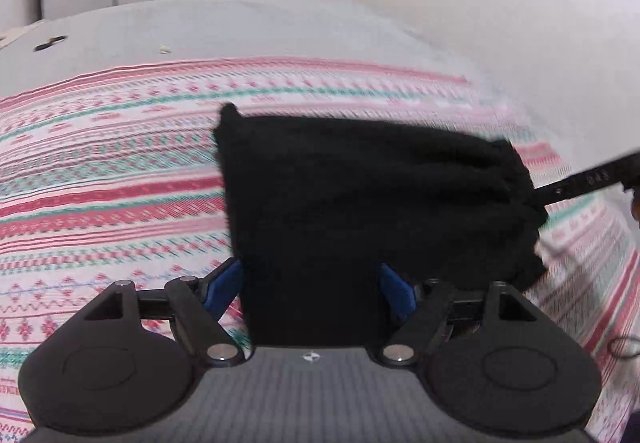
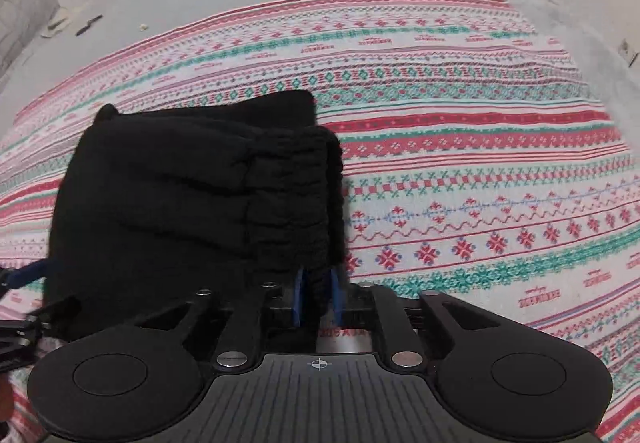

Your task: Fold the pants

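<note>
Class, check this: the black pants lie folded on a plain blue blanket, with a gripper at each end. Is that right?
Not quite. The blanket is not plain blue: it is patterned in red, green and white bands, as the right wrist view shows. The black pants do lie folded on it, with the left gripper and right gripper at their ends.

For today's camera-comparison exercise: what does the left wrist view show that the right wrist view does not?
Only the left wrist view: the left gripper with blue pads wide apart around the black folded knit pants, and a doorway behind.

Only the right wrist view: the right gripper, pads narrowly flanking the ribbed edge; a grey cushion.

Both: the pants on the pink-and-green patterned blanket.
</note>
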Tool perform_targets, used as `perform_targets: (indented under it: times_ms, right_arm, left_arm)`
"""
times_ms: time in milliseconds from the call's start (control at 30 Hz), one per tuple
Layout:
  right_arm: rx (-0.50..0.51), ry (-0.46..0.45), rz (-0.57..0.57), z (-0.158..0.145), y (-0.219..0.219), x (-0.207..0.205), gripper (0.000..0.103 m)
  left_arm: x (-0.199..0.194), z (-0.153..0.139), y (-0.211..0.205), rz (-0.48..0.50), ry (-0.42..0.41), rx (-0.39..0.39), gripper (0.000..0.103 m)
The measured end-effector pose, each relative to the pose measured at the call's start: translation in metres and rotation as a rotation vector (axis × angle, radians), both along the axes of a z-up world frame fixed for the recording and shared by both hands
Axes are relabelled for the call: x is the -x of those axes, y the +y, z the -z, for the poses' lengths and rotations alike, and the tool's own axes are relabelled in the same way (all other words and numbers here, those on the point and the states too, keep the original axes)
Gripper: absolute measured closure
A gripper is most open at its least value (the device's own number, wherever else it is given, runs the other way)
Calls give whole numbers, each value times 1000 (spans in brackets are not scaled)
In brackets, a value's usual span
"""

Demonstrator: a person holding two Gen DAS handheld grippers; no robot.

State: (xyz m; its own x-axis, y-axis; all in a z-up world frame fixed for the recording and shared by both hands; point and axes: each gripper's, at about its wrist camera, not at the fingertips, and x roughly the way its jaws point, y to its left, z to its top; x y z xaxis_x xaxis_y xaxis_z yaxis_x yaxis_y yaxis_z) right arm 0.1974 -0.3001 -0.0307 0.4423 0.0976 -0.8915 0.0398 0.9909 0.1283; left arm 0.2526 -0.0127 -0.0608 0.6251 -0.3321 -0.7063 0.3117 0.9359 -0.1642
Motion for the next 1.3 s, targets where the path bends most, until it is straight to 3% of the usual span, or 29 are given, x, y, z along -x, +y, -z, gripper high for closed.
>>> perform_targets:
  times_ms: [67, 167, 233, 333, 533, 667, 733, 800, 967, 1167, 1233, 1300]
  right_arm:
    - [85, -46, -9, -13, 8, 2, 67]
    - [166, -216, -17, -40, 23, 6, 64]
    - [131, -300, -12, -51, 33, 7, 63]
    - [-19, -373, -106, -56, 58, 3, 64]
    - [-101, -339, -283, -27, 132, -35, 69]
    - [-37, -219, -214, 24, 157, -75, 70]
    - [-46, -214, -164, 50, 152, -80, 70]
    - [-55, -247, -161, 55, 148, -78, 70]
    - [-47, -249, -103, 34, 137, -73, 64]
    - [-71, -304, 26, -5, 74, -52, 59]
    - [-101, -304, 122, -10, 41, -43, 51]
    - [-141, -288, 232, -7, 8, -33, 35]
  left_arm:
    - [-1, -3, 6, -24, -11, 37, 7]
    - [2, -4, 0, 12, -21, 50, 11]
    - [7, -4, -8, 50, -29, 42, 15]
    - [12, -2, -16, 95, -41, 32, 16]
    - [7, 11, -23, 115, 4, -51, 16]
    - [4, 19, -22, 103, 39, -51, 13]
    - [0, 18, -21, 107, 54, -42, 12]
    - [-3, 17, -18, 106, 70, -21, 12]
    - [-17, 14, 10, 3, 116, 62, 12]
    - [-41, 18, 42, -170, 146, 195, 11]
    - [-50, 24, 47, -194, 158, 241, 10]
    - [-56, 30, 49, -208, 171, 276, 9]
